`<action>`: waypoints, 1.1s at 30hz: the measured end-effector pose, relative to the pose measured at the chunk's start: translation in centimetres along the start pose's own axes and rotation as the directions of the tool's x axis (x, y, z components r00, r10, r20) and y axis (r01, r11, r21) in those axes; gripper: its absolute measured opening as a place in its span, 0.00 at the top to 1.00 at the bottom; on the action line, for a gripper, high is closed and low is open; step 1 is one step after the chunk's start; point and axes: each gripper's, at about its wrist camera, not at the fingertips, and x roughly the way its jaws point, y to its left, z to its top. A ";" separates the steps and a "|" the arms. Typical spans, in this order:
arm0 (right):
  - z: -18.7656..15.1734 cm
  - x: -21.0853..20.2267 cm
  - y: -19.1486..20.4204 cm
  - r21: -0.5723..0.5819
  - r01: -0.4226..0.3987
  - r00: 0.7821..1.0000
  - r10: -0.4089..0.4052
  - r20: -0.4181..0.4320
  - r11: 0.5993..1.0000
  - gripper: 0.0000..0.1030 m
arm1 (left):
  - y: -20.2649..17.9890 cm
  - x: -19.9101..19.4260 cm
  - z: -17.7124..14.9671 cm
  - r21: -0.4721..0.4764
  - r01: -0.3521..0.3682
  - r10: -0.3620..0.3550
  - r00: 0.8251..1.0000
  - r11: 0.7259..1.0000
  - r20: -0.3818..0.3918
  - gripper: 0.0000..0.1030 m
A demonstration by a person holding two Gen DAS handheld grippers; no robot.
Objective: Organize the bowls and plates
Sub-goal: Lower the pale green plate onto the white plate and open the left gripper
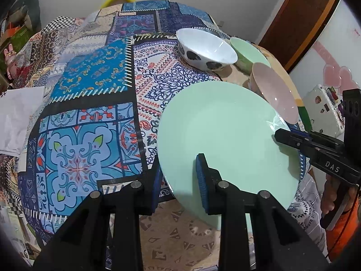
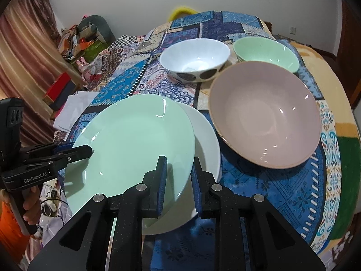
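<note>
Mostly hidden under the green plate: a white plate, only its right crescent showing. Behind that green plate, pink bowl half covered in the left wrist view. Beyond it, green bowl partly masked by the white spotted bowl.

Both views are being lit evenly by soft indoor light. Small glare spots are being thrown on the green plate and pink bowl. Edges are being bent and darkened by fisheye distortion.

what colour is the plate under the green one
White, plain, peeking out beneath the green plate; right wrist view shows it best.
</note>
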 end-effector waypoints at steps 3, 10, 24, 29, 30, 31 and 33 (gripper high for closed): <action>-0.4 0.2 -0.4 0.006 0.000 1.000 0.000 -0.009 1.000 0.81 | -0.2 0.7 0.0 0.008 -0.005 0.005 1.000 1.000 -0.012 0.72; -0.7 0.7 -1.1 0.023 -0.003 1.000 0.004 -0.030 1.000 0.81 | -0.7 1.7 0.0 0.026 -0.020 0.021 0.999 0.999 -0.031 0.72; -0.7 1.2 -1.5 0.038 -0.027 0.999 0.028 -0.033 0.999 0.81 | -0.6 2.3 0.8 0.034 -0.057 0.058 0.998 0.998 -0.023 0.72; -0.8 1.3 -1.4 0.036 -0.037 0.998 0.038 -0.039 0.999 0.81 | -0.4 2.6 0.9 0.040 -0.086 0.087 0.996 0.996 -0.028 0.72; -0.8 1.3 -1.4 0.036 -0.038 0.999 0.040 -0.036 0.999 0.81 | -0.3 2.6 0.9 0.036 -0.083 0.084 0.996 0.996 -0.029 0.72; -0.8 1.3 -1.4 0.035 -0.039 0.999 0.041 -0.036 0.999 0.81 | -0.2 2.6 0.9 0.036 -0.082 0.083 0.996 0.996 -0.028 0.72; -0.7 1.3 -1.6 0.037 -0.042 0.998 0.044 -0.037 0.998 0.81 | -0.2 2.7 0.9 0.035 -0.084 0.085 0.996 0.996 -0.029 0.72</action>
